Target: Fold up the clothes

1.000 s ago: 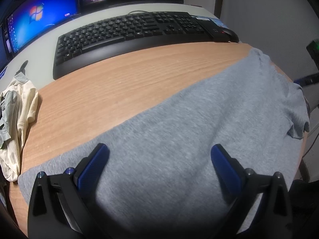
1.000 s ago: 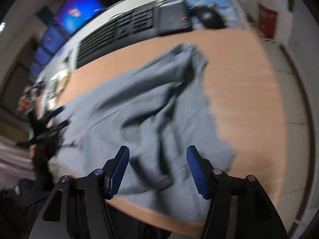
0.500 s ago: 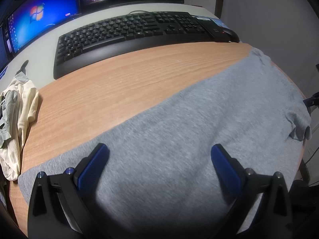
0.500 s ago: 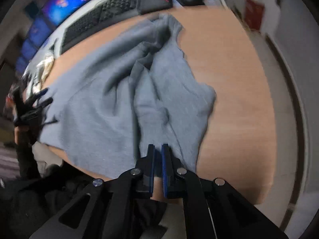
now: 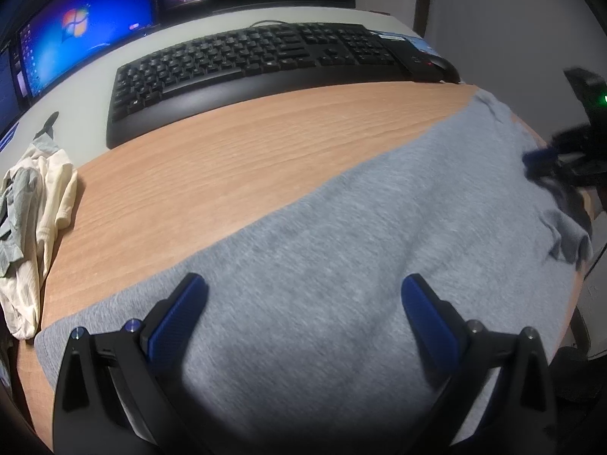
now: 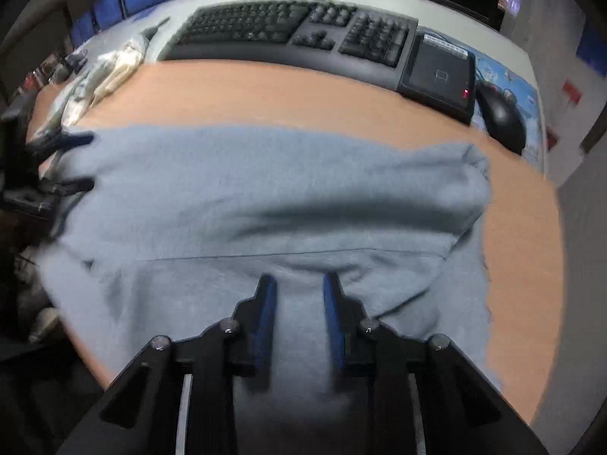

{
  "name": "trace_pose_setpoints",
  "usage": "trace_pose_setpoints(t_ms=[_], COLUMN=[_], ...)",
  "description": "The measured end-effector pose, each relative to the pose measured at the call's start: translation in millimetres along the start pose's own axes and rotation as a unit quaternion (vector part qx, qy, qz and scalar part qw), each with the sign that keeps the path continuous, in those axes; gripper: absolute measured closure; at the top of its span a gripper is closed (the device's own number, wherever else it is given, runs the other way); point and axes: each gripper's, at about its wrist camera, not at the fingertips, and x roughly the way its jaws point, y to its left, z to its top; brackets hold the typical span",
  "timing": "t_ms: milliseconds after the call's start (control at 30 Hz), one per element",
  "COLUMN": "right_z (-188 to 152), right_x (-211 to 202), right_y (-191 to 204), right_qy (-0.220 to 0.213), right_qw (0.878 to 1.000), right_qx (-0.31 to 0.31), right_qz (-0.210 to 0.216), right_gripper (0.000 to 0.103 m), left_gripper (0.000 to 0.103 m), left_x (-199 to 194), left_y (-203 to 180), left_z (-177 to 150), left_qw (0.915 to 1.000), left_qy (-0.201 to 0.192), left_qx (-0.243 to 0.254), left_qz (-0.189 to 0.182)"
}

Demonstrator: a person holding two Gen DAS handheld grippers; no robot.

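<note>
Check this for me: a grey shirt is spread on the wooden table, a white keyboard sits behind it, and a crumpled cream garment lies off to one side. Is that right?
One detail is wrong: the keyboard is black, not white, as the left wrist view shows. The rest holds: the grey shirt lies spread on the wooden table, with the crumpled cream garment off to one side.

It was an office workstation. A black keyboard (image 5: 261, 58) sat at the back of the wood-grain surface (image 5: 227, 159), lit monitors (image 5: 79, 38) glowed behind it, and a mouse (image 6: 502, 113) rested on a printed pad beside a small black card reader (image 6: 440, 72).
</note>
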Motion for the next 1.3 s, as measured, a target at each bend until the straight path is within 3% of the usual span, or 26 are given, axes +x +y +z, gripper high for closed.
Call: trace_pose_setpoints(t_ms=[100, 267, 300, 333, 400, 567, 633, 700, 867, 967, 1033, 1133, 1233, 1300], right_z=[14, -6, -15, -25, -37, -43, -27, -10, 8, 2, -4, -16, -36, -45], right_x=[14, -21, -34, -43, -45, -21, -5, 4, 12, -5, -30, -56, -60, -52], right_y=[-11, 9, 18, 29, 47, 74, 65, 56, 54, 41, 25, -21, -41, -31], right_qy=[-0.002, -0.025, -0.030, -0.033, -0.027, 0.002, 0.008, 0.003, 0.011, 0.010, -0.016, -0.044, -0.037, -0.019], right_qw=[0.999, 0.995, 0.994, 0.994, 0.994, 0.988, 0.991, 0.993, 0.993, 0.991, 0.993, 0.988, 0.991, 0.992], right_qx=[0.033, 0.011, -0.010, -0.028, -0.064, -0.151, -0.134, -0.112, -0.115, -0.088, -0.062, 0.014, 0.039, 0.024], right_qz=[0.025, 0.096, 0.101, 0.105, 0.086, 0.010, 0.022, 0.020, 0.034, 0.096, 0.104, 0.146, 0.120, 0.126], right_gripper=[0.082, 0.082, 0.073, 0.054, 0.037, 0.038, 0.061, 0.075, 0.075, 0.075, 0.075, 0.063, 0.061, 0.061], left_gripper=[0.000, 0.000, 0.000, 0.000, 0.000, 0.000, 0.000, 0.000, 0.000, 0.000, 0.000, 0.000, 0.000, 0.000], left_x=[0, 0, 0, -1, -1, -1, -1, -1, -3, -3, -3, -3, -3, -3], left_y=[2, 3, 3, 3, 4, 4, 5, 5, 5, 5, 5, 5, 4, 4], left_z=[0, -1, 0, 0, -1, -2, -2, -3, -4, -4, -4, -5, -4, -4], left_qw=[1.0000, 0.9999, 0.9999, 0.9999, 0.9999, 0.9999, 0.9999, 0.9999, 0.9999, 0.9999, 0.9999, 0.9999, 0.9999, 0.9999], left_qy=[0.000, -0.001, -0.001, -0.001, -0.002, -0.002, -0.003, -0.004, -0.005, -0.005, -0.006, -0.006, -0.006, -0.006], left_qx=[-0.007, -0.009, -0.009, -0.009, -0.010, -0.009, -0.011, -0.012, -0.013, -0.013, -0.012, -0.012, -0.011, -0.011], left_qz=[0.005, 0.006, 0.006, 0.006, 0.006, 0.005, 0.005, 0.006, 0.006, 0.005, 0.005, 0.005, 0.005, 0.006])
